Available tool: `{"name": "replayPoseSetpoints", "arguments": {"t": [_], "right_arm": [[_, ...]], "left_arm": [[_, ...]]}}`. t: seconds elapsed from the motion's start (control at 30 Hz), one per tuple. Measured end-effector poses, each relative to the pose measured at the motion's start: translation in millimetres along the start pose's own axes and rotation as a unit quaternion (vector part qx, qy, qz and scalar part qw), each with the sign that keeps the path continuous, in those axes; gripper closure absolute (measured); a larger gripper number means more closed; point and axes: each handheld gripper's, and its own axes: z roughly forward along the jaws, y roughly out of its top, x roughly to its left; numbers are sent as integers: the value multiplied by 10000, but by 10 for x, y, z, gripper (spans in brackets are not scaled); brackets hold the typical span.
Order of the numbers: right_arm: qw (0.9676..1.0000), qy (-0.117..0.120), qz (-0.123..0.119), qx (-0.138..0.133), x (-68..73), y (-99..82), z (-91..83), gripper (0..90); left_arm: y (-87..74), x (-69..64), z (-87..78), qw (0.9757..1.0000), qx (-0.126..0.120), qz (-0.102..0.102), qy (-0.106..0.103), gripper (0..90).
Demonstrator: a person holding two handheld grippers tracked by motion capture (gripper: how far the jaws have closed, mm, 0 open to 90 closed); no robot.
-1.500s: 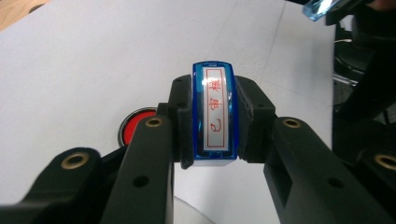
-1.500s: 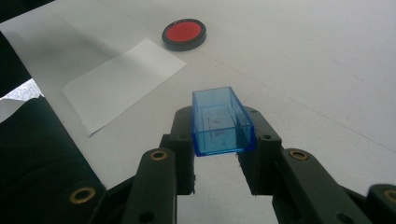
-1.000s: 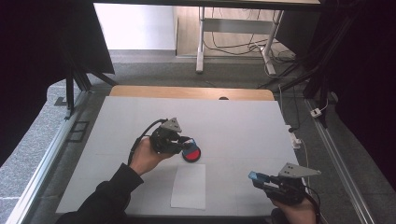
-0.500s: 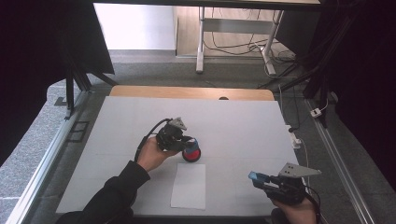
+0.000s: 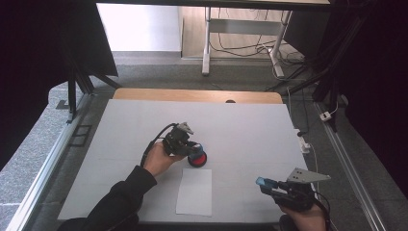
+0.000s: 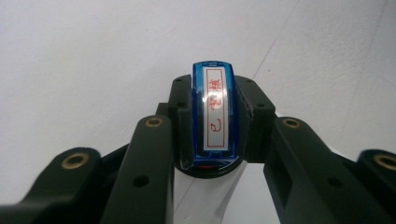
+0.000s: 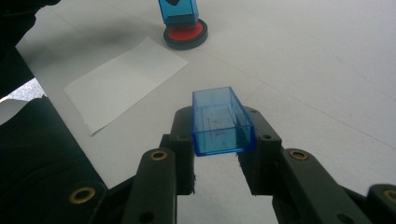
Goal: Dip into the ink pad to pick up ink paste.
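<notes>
While the left gripper [image 5: 191,148] clamps the stamp [image 6: 214,116] on the ink pad [image 5: 197,159], tilt risks patchy inking; right gripper [image 5: 269,185], five o'clock, pinches the cap [image 7: 219,120].

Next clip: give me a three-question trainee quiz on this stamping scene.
1. True or false: the left gripper holds the blue stamp over the red ink pad.
2. What does the right gripper hold? A) paper B) clear blue cap C) nothing
3. Which lies nearer the person, the white paper or the ink pad?

Key: 1 true; 2 B; 3 the paper.
</notes>
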Motion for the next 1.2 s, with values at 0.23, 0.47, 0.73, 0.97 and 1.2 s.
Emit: {"name": "replayPoseSetpoints", "arguments": {"t": [0.23,0.47,0.73,0.97,1.2], "right_arm": [[10000,2,1,17,2,1,1,688],[10000,25,-6,10,4,1,8,688],[10000,6,-23,40,11,3,13,688],[10000,6,-38,72,11,5,13,688],[10000,17,-44,79,12,6,18,688]], "left_arm": [[2,15,38,9999,62,-75,60,705],[17,-36,60,9997,159,33,161,707],[32,-164,70,9975,276,411,508,710],[36,-267,87,9945,321,625,777,710],[5,-130,70,9988,164,201,414,710]]}}
